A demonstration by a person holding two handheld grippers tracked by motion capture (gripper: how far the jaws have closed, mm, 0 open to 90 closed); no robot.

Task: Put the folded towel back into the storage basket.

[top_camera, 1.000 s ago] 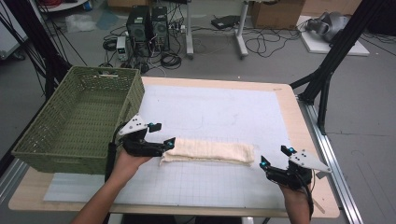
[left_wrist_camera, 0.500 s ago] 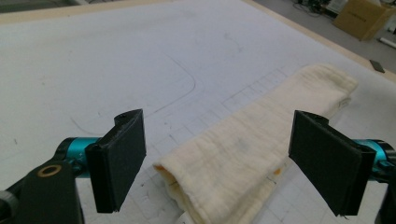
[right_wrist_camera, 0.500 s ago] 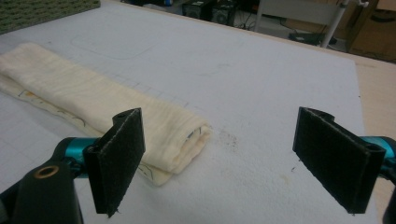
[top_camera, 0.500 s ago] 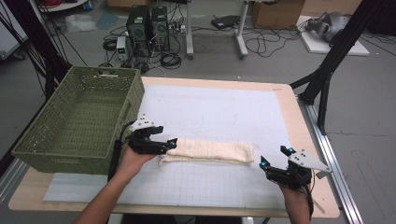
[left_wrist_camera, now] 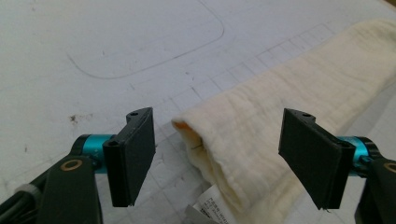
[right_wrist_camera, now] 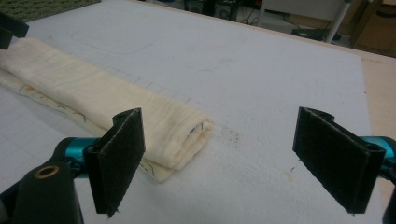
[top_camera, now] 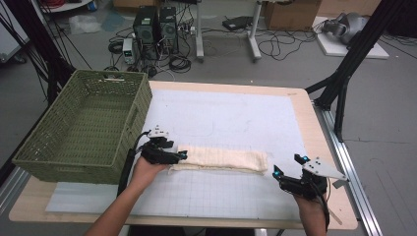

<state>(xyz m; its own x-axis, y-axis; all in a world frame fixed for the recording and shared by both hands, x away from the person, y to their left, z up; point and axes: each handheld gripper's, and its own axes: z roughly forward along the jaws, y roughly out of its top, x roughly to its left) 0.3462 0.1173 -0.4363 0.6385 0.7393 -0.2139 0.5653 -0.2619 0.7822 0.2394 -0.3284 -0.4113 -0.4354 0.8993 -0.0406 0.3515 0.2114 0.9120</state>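
A cream cloth (top_camera: 221,160), folded into a long narrow strip, lies across the white gridded mat (top_camera: 231,118). My left gripper (top_camera: 178,156) is open at the strip's left end; in the left gripper view that end of the cloth (left_wrist_camera: 261,135) sits between the spread jaws with a small label (left_wrist_camera: 212,210) under it. My right gripper (top_camera: 287,164) is open just right of the strip's other end, near the table's front edge. Seen from the right gripper view, the cloth (right_wrist_camera: 102,93) runs away to the left, its near end just ahead of the left jaw.
A green woven basket (top_camera: 88,123) stands on the left of the table, close beside my left hand. The mat's far half is bare. Beyond the table are computers, cables and black frame legs on the floor.
My left gripper has slid a little right, up to the cloth's left end. The right gripper and the cloth have stayed put.
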